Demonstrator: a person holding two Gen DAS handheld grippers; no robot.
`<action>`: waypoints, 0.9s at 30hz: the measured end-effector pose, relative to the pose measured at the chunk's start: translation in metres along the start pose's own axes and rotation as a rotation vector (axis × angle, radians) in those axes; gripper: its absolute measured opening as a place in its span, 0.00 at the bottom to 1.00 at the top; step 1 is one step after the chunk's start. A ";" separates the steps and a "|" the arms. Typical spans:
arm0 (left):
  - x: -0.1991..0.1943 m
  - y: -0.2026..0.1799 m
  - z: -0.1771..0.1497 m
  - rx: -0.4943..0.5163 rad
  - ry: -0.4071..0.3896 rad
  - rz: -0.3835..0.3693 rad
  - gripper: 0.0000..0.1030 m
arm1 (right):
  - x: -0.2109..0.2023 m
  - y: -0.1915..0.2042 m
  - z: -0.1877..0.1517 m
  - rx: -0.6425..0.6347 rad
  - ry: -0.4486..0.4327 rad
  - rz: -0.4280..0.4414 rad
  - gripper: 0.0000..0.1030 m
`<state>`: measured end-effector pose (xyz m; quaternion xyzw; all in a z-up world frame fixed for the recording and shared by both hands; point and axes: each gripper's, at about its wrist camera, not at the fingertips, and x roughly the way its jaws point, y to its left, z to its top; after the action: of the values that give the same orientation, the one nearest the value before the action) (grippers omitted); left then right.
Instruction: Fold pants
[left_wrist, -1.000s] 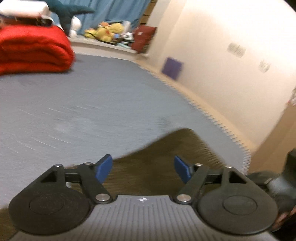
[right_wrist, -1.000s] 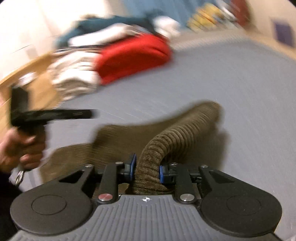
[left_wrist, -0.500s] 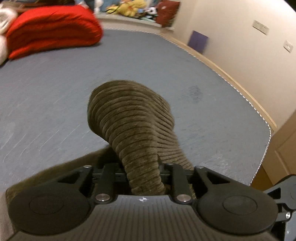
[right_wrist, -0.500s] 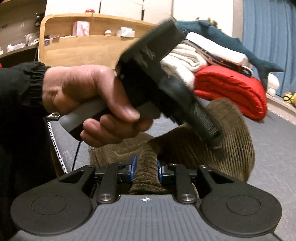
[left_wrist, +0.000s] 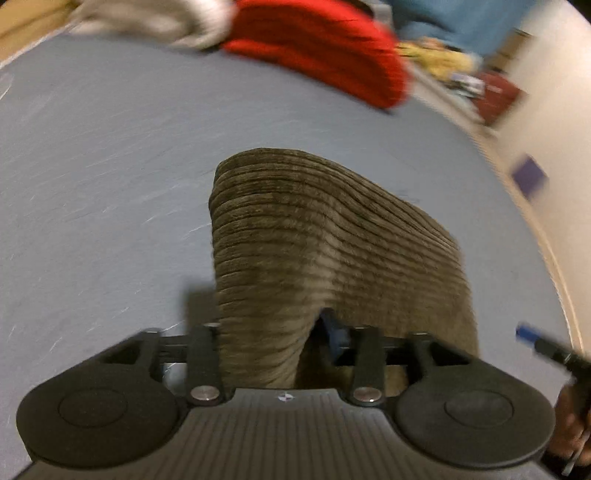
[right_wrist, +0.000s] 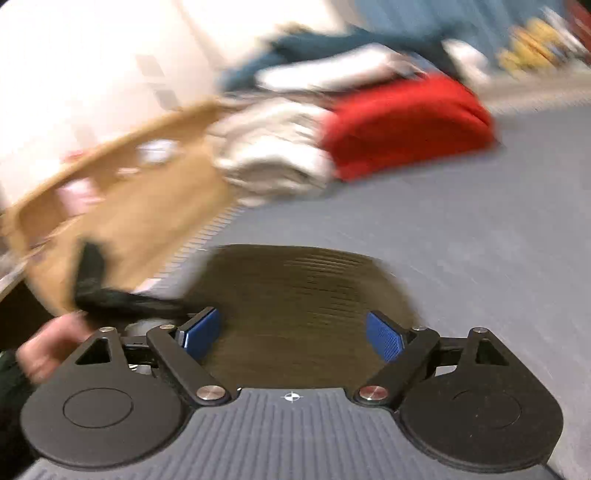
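The brown corduroy pants (left_wrist: 325, 236) lie on the grey bed cover (left_wrist: 110, 177). In the left wrist view a fold of them rises between my left gripper's (left_wrist: 273, 332) fingers; the jaws stand partly apart, and the right blue pad (left_wrist: 334, 334) shows clear of the cloth. In the right wrist view my right gripper (right_wrist: 291, 334) is wide open, its blue pads (right_wrist: 384, 336) apart just above the pants (right_wrist: 295, 291), holding nothing. The hand with the left gripper (right_wrist: 103, 295) shows at the left, blurred.
A folded red blanket (left_wrist: 325, 44) and pale folded cloths (right_wrist: 273, 155) lie at the far side of the bed. A wooden bed frame (right_wrist: 122, 206) stands at the left. A wall (left_wrist: 554, 92) runs along the right edge. Soft toys (left_wrist: 443, 59) sit far back.
My right gripper has opened and let go of the pants. My left gripper shut on the fabric, and its jaws have now begun to part. Both cameras swung sideways.
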<state>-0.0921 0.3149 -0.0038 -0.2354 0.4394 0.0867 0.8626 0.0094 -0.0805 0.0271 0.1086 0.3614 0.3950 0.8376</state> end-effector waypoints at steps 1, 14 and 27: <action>0.007 0.009 0.000 -0.034 0.028 -0.004 0.68 | 0.013 -0.011 -0.002 0.042 0.052 -0.037 0.86; 0.080 0.050 0.011 -0.151 0.196 -0.153 0.95 | 0.100 -0.028 -0.041 0.304 0.325 0.028 0.87; 0.084 -0.059 0.021 0.025 0.041 -0.230 0.45 | 0.035 -0.029 -0.013 0.248 0.110 -0.041 0.39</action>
<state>-0.0062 0.2687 -0.0408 -0.2752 0.4279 -0.0231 0.8606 0.0320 -0.0751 -0.0137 0.1821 0.4548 0.3353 0.8047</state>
